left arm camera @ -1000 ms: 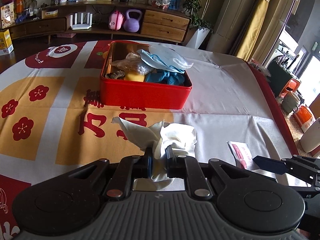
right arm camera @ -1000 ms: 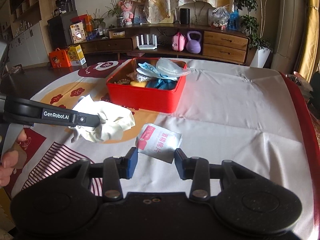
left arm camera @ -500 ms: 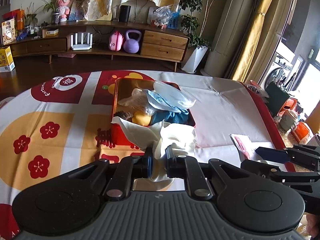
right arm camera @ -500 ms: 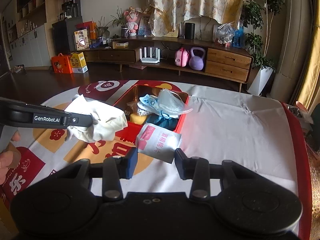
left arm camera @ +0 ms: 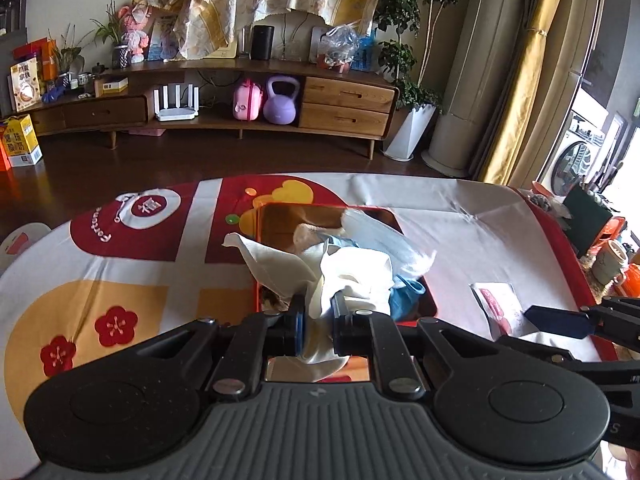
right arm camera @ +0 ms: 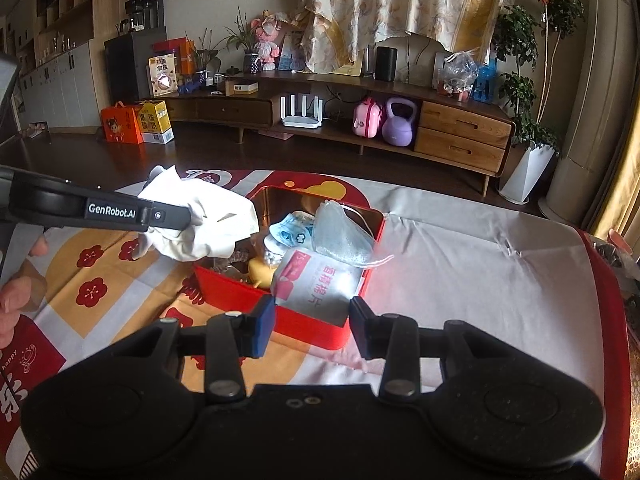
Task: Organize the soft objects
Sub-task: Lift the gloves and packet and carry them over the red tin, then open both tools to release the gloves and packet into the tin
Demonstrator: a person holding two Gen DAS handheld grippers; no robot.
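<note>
Two soft things in my jaws, both held up over the red rectangular tin box [right arm camera: 280, 314] on the table [right arm camera: 480, 264].

My left gripper [left arm camera: 318, 318] has its jaws clamped on a crumpled white cloth [left arm camera: 352, 276], which hangs above the near end of the box (seen from my right side, it sits over the box's left corner). My right gripper [right arm camera: 312, 326] has its jaws closed on the lower edge of a flat white wipe packet with pink print [right arm camera: 316, 284], which hangs over the near right part of the box. Inside the box lie a light blue face mask [right arm camera: 292, 230], a clear plastic bag [right arm camera: 340, 236] and something yellow [right arm camera: 260, 272], all loosely piled. The box stands on a tablecloth printed in red, yellow and white [left arm camera: 120, 280], and a hand [right arm camera: 20, 292] shows at the left edge.
</note>
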